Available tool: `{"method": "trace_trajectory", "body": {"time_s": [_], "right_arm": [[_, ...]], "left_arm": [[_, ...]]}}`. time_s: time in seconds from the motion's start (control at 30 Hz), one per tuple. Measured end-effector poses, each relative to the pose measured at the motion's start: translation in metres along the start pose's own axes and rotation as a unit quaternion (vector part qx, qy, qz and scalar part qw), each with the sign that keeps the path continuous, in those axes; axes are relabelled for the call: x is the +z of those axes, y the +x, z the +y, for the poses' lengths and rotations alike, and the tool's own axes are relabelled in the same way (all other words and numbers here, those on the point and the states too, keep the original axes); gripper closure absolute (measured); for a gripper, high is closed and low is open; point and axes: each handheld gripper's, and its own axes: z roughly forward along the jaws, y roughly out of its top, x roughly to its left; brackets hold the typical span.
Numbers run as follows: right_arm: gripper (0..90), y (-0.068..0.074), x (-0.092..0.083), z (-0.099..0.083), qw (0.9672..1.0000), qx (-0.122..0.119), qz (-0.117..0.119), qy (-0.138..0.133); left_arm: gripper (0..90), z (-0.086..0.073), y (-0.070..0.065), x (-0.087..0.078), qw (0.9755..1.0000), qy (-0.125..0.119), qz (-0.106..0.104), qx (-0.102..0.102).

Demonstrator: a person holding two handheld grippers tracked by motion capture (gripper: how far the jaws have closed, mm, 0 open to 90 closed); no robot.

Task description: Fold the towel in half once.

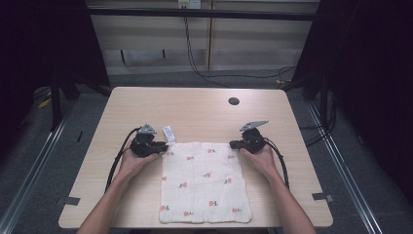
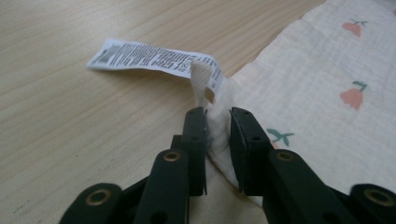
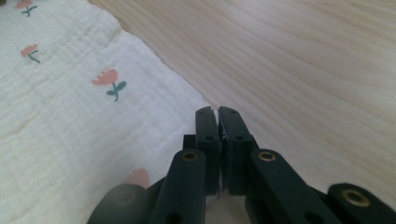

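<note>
A cream cloth printed with small red flowers lies flat on the wooden table, near its front edge. My left gripper is at the cloth's far left corner. In the left gripper view the jaws pinch that corner of the cloth, which bunches up between the pads. A white care label sticks out from that corner onto the wood. My right gripper is at the far right corner. In the right gripper view its jaws are shut on the thin edge of the cloth.
A round dark hole is in the tabletop toward the far right. Bare wood stretches behind the cloth and on both sides. Cables trail from each gripper back along the person's forearms. Dark frames stand beyond the table's far corners.
</note>
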Motion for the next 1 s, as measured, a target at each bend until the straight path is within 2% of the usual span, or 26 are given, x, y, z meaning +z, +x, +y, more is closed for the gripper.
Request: {"method": "trace_trajectory", "body": {"time_s": [0.07,0.13,0.2,0.43,0.5,0.53,0.6,0.77,0.9,1.0], "right_arm": [[85.6,0.000,0.000,0.000,1.0000,-0.005,0.000,-0.001],[78.1,0.000,0.000,0.000,1.0000,-0.002,0.006,0.000],[74.8,0.001,-0.001,0.001,0.9999,-0.010,-0.005,0.004],[75.2,0.002,-0.002,0.000,0.9998,-0.017,-0.010,0.007],[80.4,0.002,-0.003,0.000,0.9998,-0.017,-0.008,0.008],[84.5,0.002,-0.003,-0.001,0.9999,-0.015,-0.004,0.008],[86.5,0.003,-0.002,-0.001,0.9999,-0.011,0.001,0.007],[87.1,0.002,-0.001,0.000,1.0000,0.001,0.007,0.002],[87.1,0.000,-0.004,0.002,0.9999,0.006,0.012,-0.009],[87.1,0.000,-0.009,0.004,0.9996,0.015,0.015,-0.017]], "left_arm": [[81.7,0.000,0.000,0.000,1.0000,-0.001,0.002,-0.001],[83.9,0.000,0.000,0.000,1.0000,-0.001,-0.001,-0.003],[85.0,0.000,0.001,0.000,1.0000,0.002,-0.003,-0.004],[86.1,0.000,0.000,0.000,1.0000,0.002,-0.001,-0.001],[86.2,-0.001,0.001,-0.001,1.0000,0.001,-0.004,0.001],[86.2,-0.001,0.001,-0.001,1.0000,-0.001,-0.008,-0.002],[86.4,-0.002,0.002,-0.001,0.9999,-0.002,-0.014,-0.003],[86.7,-0.003,0.004,-0.004,0.9996,-0.006,-0.021,-0.015],[86.7,-0.002,0.007,-0.010,0.9987,-0.024,-0.037,-0.025],[86.6,-0.001,0.007,-0.014,0.9985,-0.031,-0.036,-0.028]]}}
